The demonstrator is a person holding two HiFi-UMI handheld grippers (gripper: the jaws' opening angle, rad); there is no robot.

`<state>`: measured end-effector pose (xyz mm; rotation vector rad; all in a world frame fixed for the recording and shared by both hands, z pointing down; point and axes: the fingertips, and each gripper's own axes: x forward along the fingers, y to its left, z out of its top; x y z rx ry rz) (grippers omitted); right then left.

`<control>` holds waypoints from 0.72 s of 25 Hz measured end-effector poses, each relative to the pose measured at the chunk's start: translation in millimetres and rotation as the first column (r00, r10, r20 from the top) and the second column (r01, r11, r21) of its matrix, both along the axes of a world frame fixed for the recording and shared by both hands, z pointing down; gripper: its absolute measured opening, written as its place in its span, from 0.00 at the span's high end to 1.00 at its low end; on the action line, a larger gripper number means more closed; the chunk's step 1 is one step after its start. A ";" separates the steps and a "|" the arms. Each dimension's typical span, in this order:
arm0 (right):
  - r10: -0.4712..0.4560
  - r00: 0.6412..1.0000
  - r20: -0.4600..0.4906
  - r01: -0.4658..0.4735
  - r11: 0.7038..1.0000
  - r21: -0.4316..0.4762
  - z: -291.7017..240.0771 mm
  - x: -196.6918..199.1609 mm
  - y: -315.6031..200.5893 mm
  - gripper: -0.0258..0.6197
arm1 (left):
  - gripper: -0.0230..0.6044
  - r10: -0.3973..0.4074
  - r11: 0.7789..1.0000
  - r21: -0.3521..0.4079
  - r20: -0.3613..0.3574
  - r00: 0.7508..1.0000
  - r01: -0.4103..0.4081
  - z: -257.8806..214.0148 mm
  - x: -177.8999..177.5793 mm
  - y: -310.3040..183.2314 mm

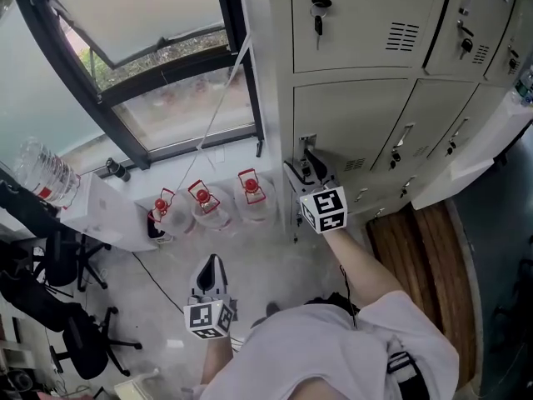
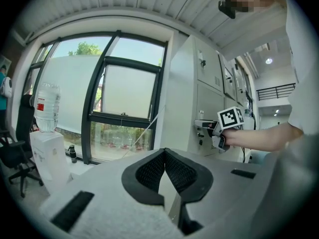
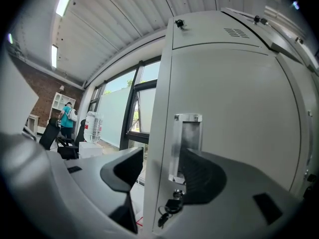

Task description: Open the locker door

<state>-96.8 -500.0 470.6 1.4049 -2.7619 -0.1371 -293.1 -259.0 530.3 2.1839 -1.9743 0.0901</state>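
The grey locker door [image 1: 358, 123] fills the right gripper view [image 3: 239, 123]. Its metal handle [image 3: 185, 143] sits near the left edge, and keys [image 3: 167, 213] hang in the lock below. My right gripper [image 1: 306, 167] straddles that edge [image 3: 162, 163], one jaw beside the door's edge and the other against the handle recess, shut on the handle. It also shows at the lockers in the left gripper view [image 2: 209, 128]. My left gripper [image 1: 212, 265] hangs low over the floor, away from the lockers, its black pads [image 2: 164, 153] pressed together on nothing.
Three red-capped water jugs [image 1: 204, 202] stand on the floor by the window [image 1: 166, 82]. A large bottle [image 1: 46, 173] tops a white dispenser at left, with office chairs [image 1: 75, 307] beside it. Another locker door [image 1: 466, 157] hangs open at right.
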 end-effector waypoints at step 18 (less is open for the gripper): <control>0.020 0.998 0.057 -0.019 1.000 -0.022 -3.8 -4.3 9.0 0.63 | 0.96 0.005 1.000 -0.007 -0.006 1.000 -0.005 1.5 -3.6 0.3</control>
